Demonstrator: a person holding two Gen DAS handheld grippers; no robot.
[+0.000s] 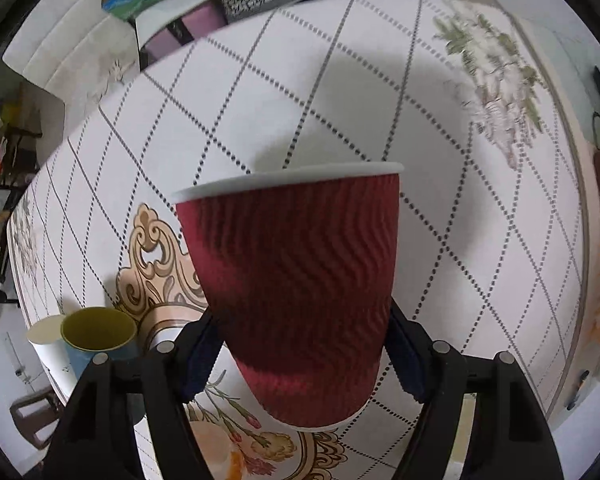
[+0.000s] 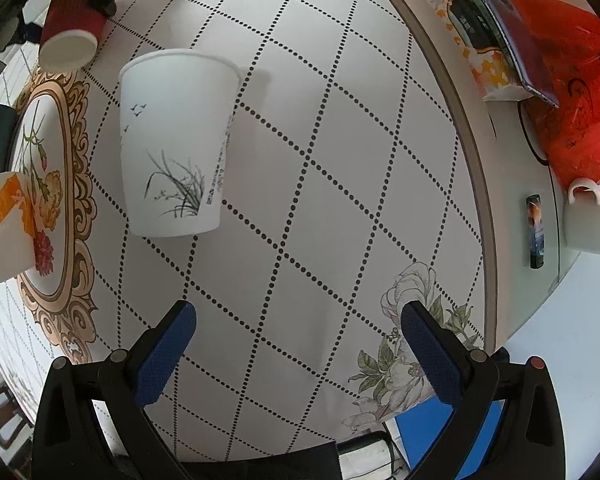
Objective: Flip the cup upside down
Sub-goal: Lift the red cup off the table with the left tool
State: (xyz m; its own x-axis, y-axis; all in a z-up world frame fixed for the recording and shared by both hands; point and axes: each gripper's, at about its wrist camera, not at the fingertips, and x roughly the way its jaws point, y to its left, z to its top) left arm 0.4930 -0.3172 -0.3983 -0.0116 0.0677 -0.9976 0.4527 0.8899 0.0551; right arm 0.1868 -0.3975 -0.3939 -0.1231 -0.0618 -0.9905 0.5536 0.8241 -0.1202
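Left gripper (image 1: 300, 364): your jaws clamp the red cup (image 1: 296, 292) low on its ribbed wall, centre of the frame, white rim up, base clear of the worktop (image 1: 340, 100).
Right gripper (image 2: 298, 356): your jaws stand wide, holding nothing.
White cup (image 2: 176, 144): rests on the worktop, upper left of your right view, well apart from the jaws.
Blue cup (image 1: 100, 336): lower left of your left view, touching a white paper cup (image 1: 46, 340).

Bright, soft daylight; strong fisheye warping, blurred edges.
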